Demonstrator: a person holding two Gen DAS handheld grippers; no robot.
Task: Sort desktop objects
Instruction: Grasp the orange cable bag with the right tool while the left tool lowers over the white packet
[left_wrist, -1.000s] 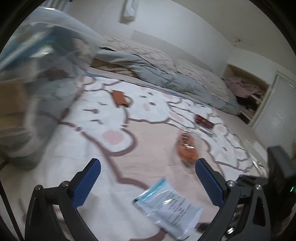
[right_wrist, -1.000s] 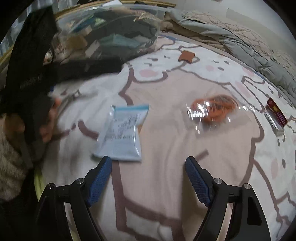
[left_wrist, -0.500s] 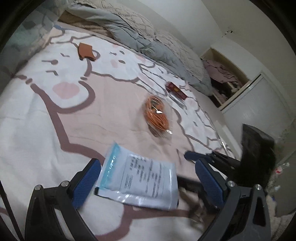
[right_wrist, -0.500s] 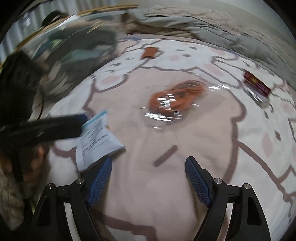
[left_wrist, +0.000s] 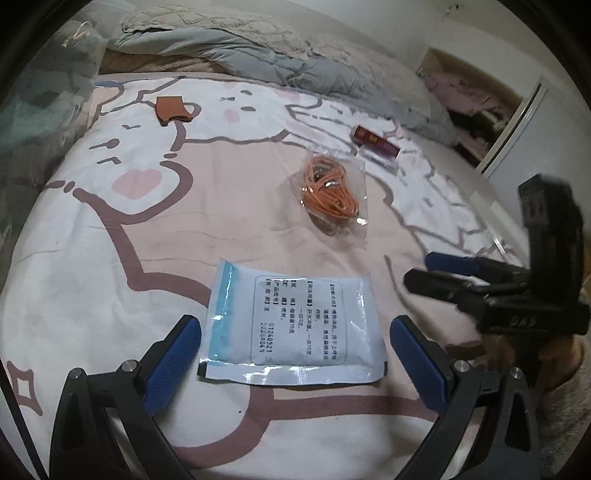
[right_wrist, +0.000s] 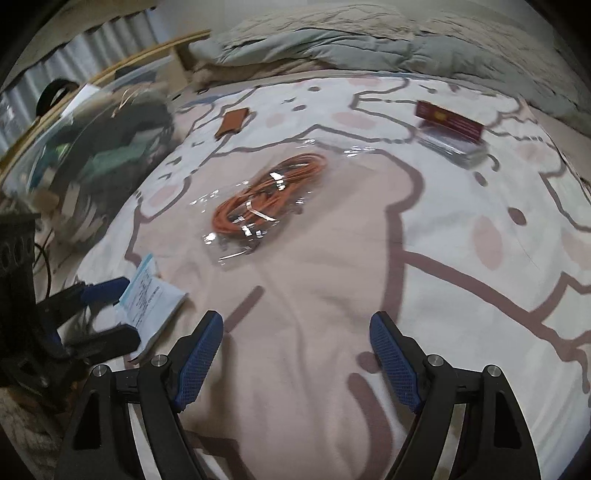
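On a bedsheet (left_wrist: 110, 295) printed with cartoon rabbits, 4 loose items lie spread out: 1 white-and-blue sachet (left_wrist: 295, 325) with printed text, 1 clear bag of coiled orange cable (left_wrist: 330, 194), 1 brown leather pouch (left_wrist: 170, 109) and 1 dark red box (left_wrist: 375, 140) resting against a clear packet. The left gripper (left_wrist: 295, 363) hovers low over the sachet, its 2 blue-padded jaws spread wide to either side of the packet without touching it. The right gripper (right_wrist: 297, 360), jaws likewise wide apart and empty, points down at bare sheet in front of the cable bag, which lies near the middle of the bed, well apart from the pouch and the red box beyond it. A clear plastic storage bin (right_wrist: 85, 147) holding assorted goods stands at the left edge of the bed, and 1 rumpled grey quilt (left_wrist: 258, 48) is bunched along the far side
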